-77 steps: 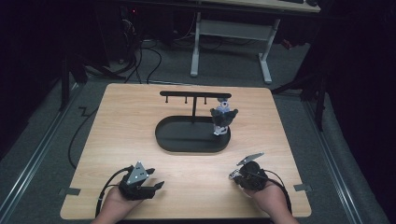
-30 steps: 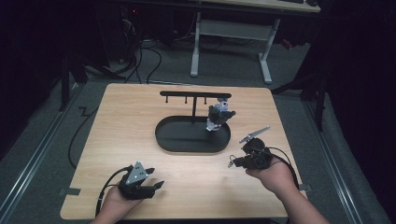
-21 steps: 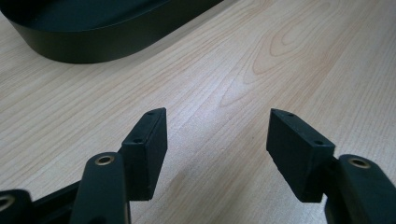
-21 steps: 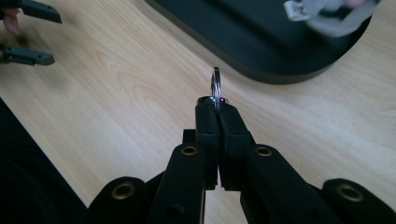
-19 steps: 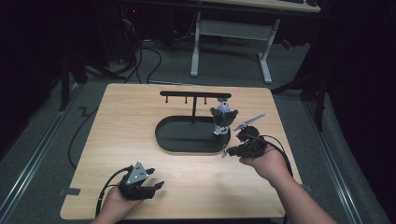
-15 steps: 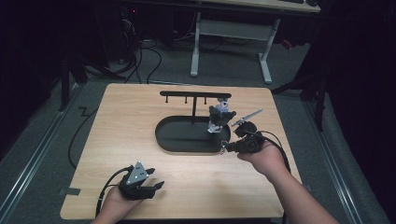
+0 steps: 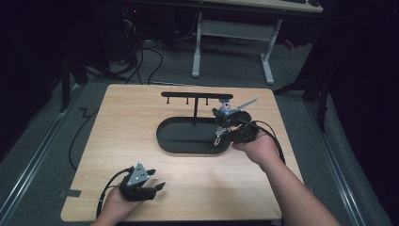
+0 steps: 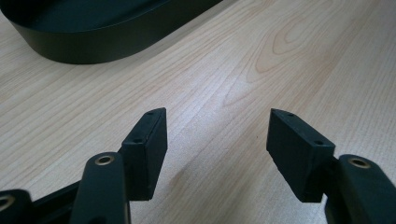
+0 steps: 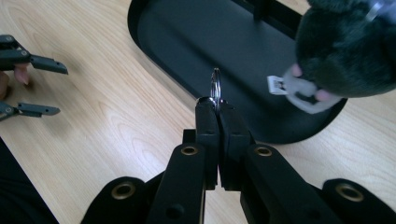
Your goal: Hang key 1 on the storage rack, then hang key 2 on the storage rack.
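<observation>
A black oval tray (image 7: pixel 183 136) carries a T-shaped stand with a hook bar (image 7: pixel 195 94). At the bar's right end is a dark grey plush toy (image 7: pixel 225 115) with a white tag (image 9: pixel 299 91). My right gripper (image 7: pixel 229 134) is at the tray's right end, just in front of the toy. It is shut on a small metal key ring (image 9: pixel 215 88), which stands upright over the tray rim (image 9: pixel 154 60). I cannot tell whether the ring is linked to the toy. My left gripper (image 7: pixel 157 189) rests open at the table's front left, nothing between its jaws (image 8: pixel 217 135).
The wooden table (image 7: pixel 127 127) ends close in front of my left hand. The tray's wall (image 8: pixel 93 42) lies ahead of the left gripper. From the right gripper view the left gripper (image 9: pixel 28 84) shows far off at the left. A desk frame (image 7: pixel 233 28) stands beyond the table.
My right gripper has travelled from the table's front right forward and left to the tray's right end by the toy, still shut. The left gripper has stayed put.
</observation>
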Demonstrator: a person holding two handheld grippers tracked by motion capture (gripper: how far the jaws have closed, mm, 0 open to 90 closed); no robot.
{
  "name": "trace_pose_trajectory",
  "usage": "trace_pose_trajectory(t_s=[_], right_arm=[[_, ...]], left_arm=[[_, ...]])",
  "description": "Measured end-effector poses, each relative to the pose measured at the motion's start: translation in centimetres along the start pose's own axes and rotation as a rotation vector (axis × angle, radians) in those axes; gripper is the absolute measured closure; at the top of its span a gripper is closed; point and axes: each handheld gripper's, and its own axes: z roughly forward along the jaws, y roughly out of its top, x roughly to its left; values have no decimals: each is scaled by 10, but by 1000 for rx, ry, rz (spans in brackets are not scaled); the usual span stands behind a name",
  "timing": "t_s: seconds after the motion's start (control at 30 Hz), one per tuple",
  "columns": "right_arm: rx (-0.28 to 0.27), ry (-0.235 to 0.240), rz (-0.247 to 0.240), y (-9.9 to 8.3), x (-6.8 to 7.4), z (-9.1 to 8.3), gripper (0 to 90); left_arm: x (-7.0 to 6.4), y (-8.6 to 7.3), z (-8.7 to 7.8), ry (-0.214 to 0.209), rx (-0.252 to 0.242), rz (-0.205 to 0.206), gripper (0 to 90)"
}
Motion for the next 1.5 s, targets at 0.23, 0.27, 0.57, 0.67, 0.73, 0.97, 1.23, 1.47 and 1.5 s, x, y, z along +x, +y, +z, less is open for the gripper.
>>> trace_pose_trajectory(t_s=[0.23,0.27,0.57,0.67,0.73,0.97,1.23,1.47,1.5], right_arm=[[-14,-4,-4,13,-1,0,893],[-10,-7,-3,14,-1,1,893],[-15,-16,-13,35,-5,1,893],[-23,-17,-13,46,-6,3,893],[-30,-17,-6,51,-7,4,893],[-50,-30,6,66,-14,7,893],[-57,-22,-2,84,-16,11,893],[-46,-16,14,90,-24,21,893],[-51,-14,13,91,-25,23,893]], left_arm=[[0,2,1,-1,-8,2,391],[0,2,1,-4,0,6,391],[0,1,2,-1,1,3,391],[0,1,1,-4,6,6,391],[-1,1,-1,-5,1,6,390],[0,0,-3,1,-4,2,391],[0,-1,-4,3,-4,-3,391],[1,-3,-4,6,1,-5,391],[1,-3,-4,4,4,-6,391]])
